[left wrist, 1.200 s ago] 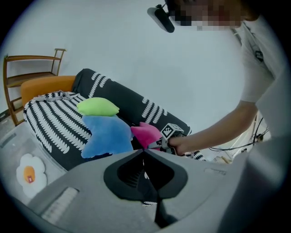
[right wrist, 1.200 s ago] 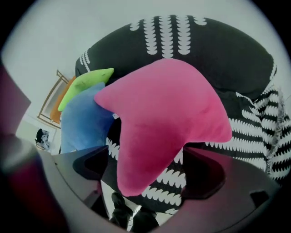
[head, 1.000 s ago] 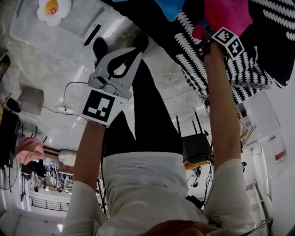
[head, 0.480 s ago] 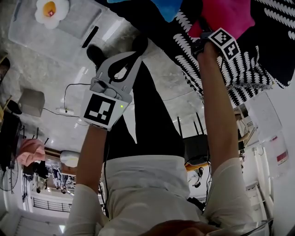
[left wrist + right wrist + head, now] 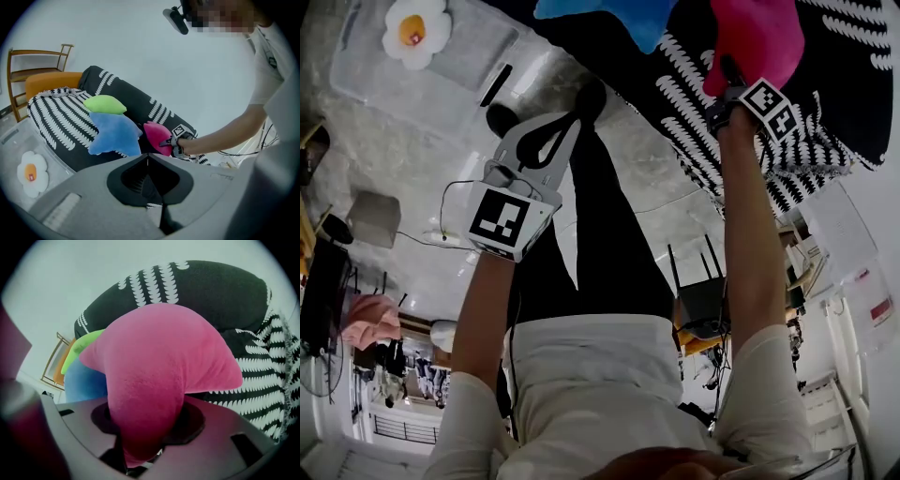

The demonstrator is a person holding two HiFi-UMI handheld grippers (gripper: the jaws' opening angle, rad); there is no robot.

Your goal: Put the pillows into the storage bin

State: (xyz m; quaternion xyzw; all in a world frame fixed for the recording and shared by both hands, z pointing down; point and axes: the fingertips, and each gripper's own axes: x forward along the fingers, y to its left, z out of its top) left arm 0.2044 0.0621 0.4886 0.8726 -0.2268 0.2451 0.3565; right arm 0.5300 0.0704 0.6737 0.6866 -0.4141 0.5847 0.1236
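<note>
1. Right gripper (image 5: pixel 729 84): located at 1 o'clock in the head view. The jaws are clamped on the pink pillow, on which they have just been closing.
2. Pink pillow (image 5: pixel 159 376): gripped by one narrow corner, with the bulk bulging out beyond the jaws. It is placed over the sofa, at 3 o'clock of the blue pillow in the left gripper view. Whether it is lifted clear of the seat cannot be told.
3. Left gripper (image 5: pixel 574 117): seen at 10 o'clock of centre in the head view, over the floor and well apart from the pillows. The jaws are closed tip to tip, and nothing is held between them.
4. Blue pillow (image 5: pixel 115 133): laid on the sofa, just beside the pink pillow.
5. Green pillow (image 5: pixel 105 104): laid on the sofa at 12 o'clock of the blue pillow, touching it.
6. Storage bin (image 5: pixel 459 47): clear plastic, set on the floor at 11 o'clock in the head view, well apart from the pink pillow.
7. Flower pillow (image 5: pixel 412 28): white petals, orange centre; apparently laid in a corner of the storage bin.
8. Sofa (image 5: pixel 56 122): covered in black-and-white patterned fabric.
</note>
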